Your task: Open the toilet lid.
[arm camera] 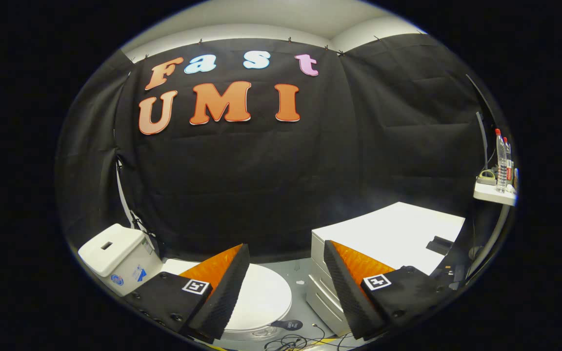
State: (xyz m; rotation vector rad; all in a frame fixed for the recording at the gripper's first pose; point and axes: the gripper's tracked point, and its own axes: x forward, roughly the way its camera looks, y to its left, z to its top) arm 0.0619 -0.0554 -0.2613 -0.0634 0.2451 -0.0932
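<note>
Gripper view, looking forward along my two fingers: my gripper [286, 278] is spread wide, with a broad gap between the tips, and it has hold of nothing. Each finger carries a small square black-and-white marker on its upper side; these are patterns, not words I can read.

As for writing, the white tank [115, 256] beyond my left finger bears a couple of small blue stickers on its front, too small to make out. A dark round tag lies on the floor [305, 273] just beside the lid's near edge with pale marks on it, also unreadable. The bottles [501, 161] on the small white shelf [493, 194] far off to my right have labels I cannot read.

The toilet lid [261, 297] is white, oval and lying flat, closed over the bowl. Its long axis seems to run from the tank end, off to my left, toward the rounded front end that points rightward, to the grey floor and the white cabinet [388, 234]. The hinge end is hidden behind my left finger.

The lid sits low, below and just ahead of my fingers, mostly showing in the gap between them and passing behind my left finger. I am not touching it. The cabinet with drawers stands behind my right finger, apart from the lid, with loose dark cables [295, 341] on the floor near the lid's front.
</note>
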